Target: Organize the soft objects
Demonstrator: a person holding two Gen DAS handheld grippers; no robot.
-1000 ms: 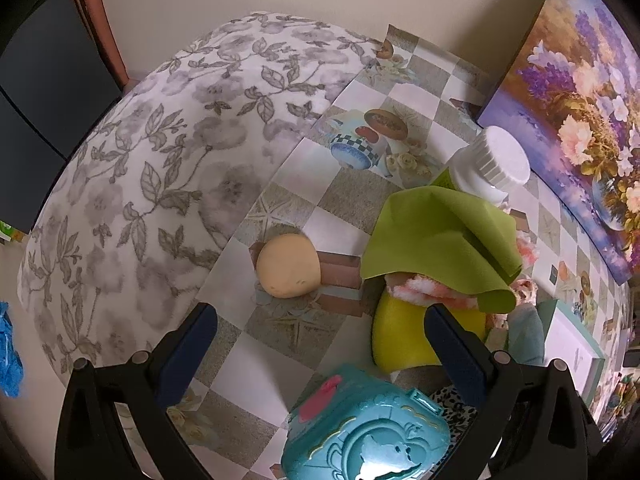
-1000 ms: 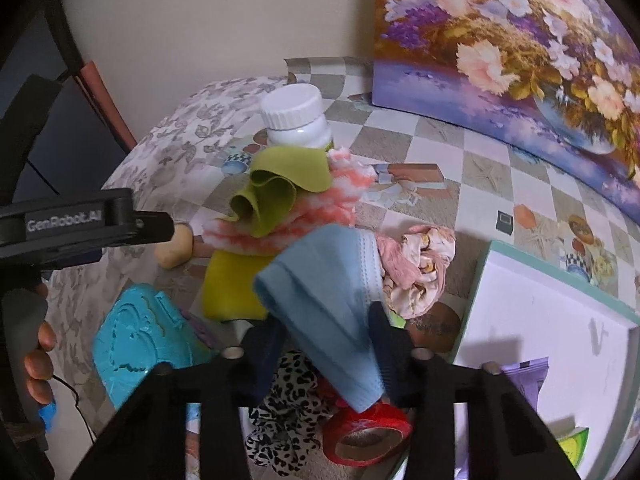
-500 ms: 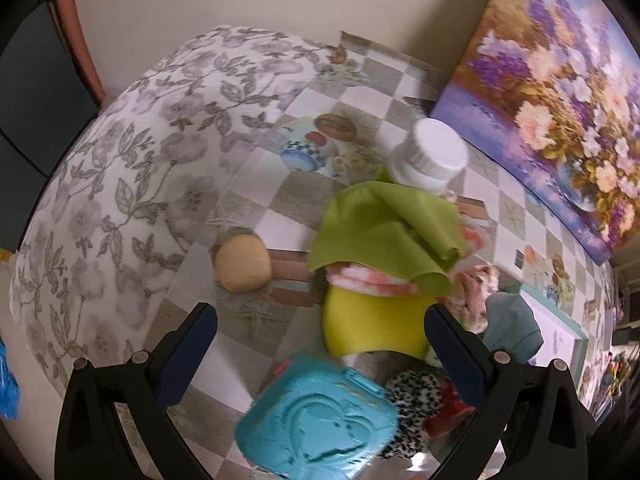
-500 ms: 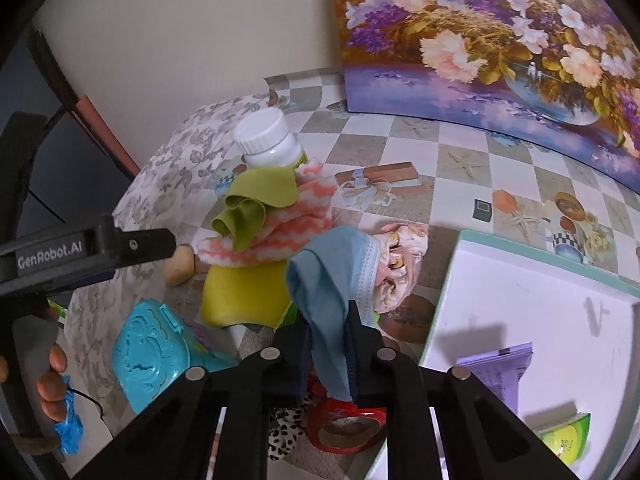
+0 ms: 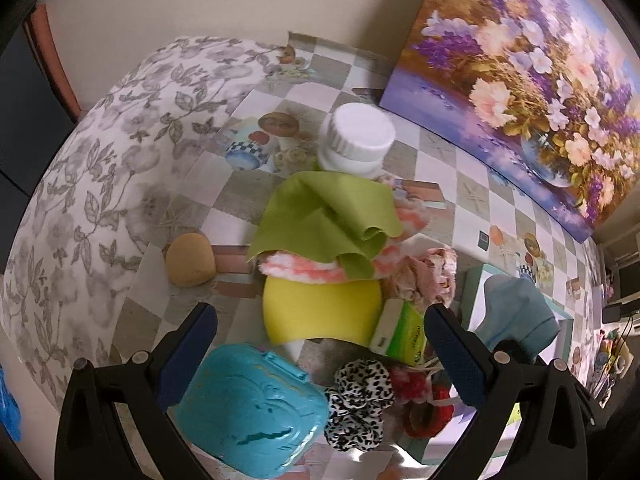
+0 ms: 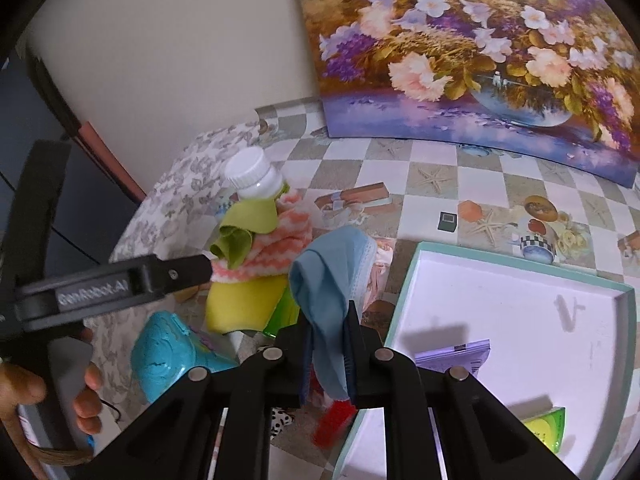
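Note:
My right gripper (image 6: 329,322) is shut on a blue face mask (image 6: 326,280), which hangs lifted above the pile, close to the white box (image 6: 520,300). The mask (image 5: 516,312) shows at the right in the left wrist view too. A green cloth (image 5: 324,216) and a pink-and-white towel (image 5: 304,268) lie heaped on a yellow sponge (image 5: 320,312). A pink scrunchie (image 5: 424,276) and a leopard-print scrunchie (image 5: 356,400) lie nearby. My left gripper (image 5: 320,340) hovers open over the pile with nothing between its fingers.
A white-capped bottle (image 5: 356,140), a turquoise plastic case (image 5: 248,408), a tan stone-like lump (image 5: 188,260), a green carton (image 5: 400,334) and a red tape roll (image 5: 430,412) crowd the checked tablecloth (image 5: 472,192). A flower painting (image 6: 480,48) leans on the wall. The box holds a purple packet (image 6: 456,356).
The right gripper closed on the blue mask and lifted it off the pile toward the white box. The left gripper rose and drifted, staying open.

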